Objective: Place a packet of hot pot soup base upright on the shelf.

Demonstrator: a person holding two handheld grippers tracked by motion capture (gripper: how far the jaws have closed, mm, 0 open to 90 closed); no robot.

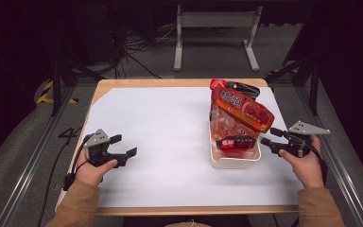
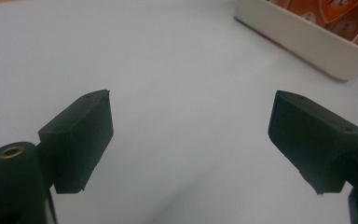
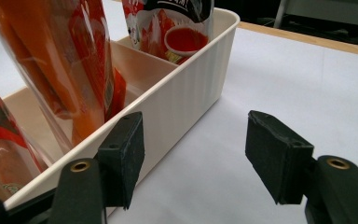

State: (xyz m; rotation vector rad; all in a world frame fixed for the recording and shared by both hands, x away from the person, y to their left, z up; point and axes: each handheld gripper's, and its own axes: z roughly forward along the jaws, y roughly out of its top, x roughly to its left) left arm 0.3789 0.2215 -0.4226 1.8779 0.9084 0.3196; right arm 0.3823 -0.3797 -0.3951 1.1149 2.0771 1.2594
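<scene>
A white bin stands right of the table's middle, stuffed with snack packets. A big orange packet leans out over its far end, and a red and black packet lies near its front. My right gripper is open just beside the bin's right wall. In the right gripper view the right gripper has only white sheet between its jaws, with the bin wall and orange packet to the left. My left gripper hovers low and open at the left. In the left gripper view the left gripper holds nothing.
A white sheet covers the wooden table. One dark red packet lies behind the bin near the far edge. The bin's corner shows at the top right of the left gripper view. Metal frame rails run along both sides of the table.
</scene>
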